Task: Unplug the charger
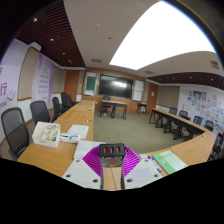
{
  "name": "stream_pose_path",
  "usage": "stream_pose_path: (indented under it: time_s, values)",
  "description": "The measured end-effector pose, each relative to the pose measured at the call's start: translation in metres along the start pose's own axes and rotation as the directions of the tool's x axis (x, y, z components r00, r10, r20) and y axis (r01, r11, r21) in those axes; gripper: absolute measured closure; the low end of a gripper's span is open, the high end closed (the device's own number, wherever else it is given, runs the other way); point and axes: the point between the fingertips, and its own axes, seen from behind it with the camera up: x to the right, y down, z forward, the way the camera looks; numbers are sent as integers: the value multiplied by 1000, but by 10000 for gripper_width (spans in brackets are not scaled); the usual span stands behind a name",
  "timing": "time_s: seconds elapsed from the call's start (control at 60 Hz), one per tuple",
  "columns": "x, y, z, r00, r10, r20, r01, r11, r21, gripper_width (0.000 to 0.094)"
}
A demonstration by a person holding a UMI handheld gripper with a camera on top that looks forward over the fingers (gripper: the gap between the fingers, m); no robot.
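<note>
Here, the claw (112, 162) pinches the charger (112, 151).
Both pads press its sides, holding it lifted above the desk (60, 135), probably to draw it free.

We see our gripper (112, 158) held level, its two white fingers (82, 172) pressed from both sides on a dark block, magenta pads (93, 158) facing inward.

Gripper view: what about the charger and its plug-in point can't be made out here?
- Charger: a dark block between the fingers; too small to tell whether the pads press it.
- Socket or strip: hidden under the charger and fingers.
- Cable: runs down between the fingers, then is cut off below.
- Items on the table: too small to identify.
</note>
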Motion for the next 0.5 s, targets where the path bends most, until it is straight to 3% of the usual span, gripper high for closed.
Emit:
stream_pose_path:
  time_s: [0.133,0.317,0.4,0.433,0.5]
  values:
    - [47,101,41,999,-34,-25,29,987,-158,715]
    - [72,217,56,997,-48,67,68,939,-336,664]
    - [72,250,50,993,-27,114,69,921,-384,607]
    - [73,244,51,993,-18,120,59,935,-351,584]
    - [76,251,44,991,-11,132,60,924,-377,536]
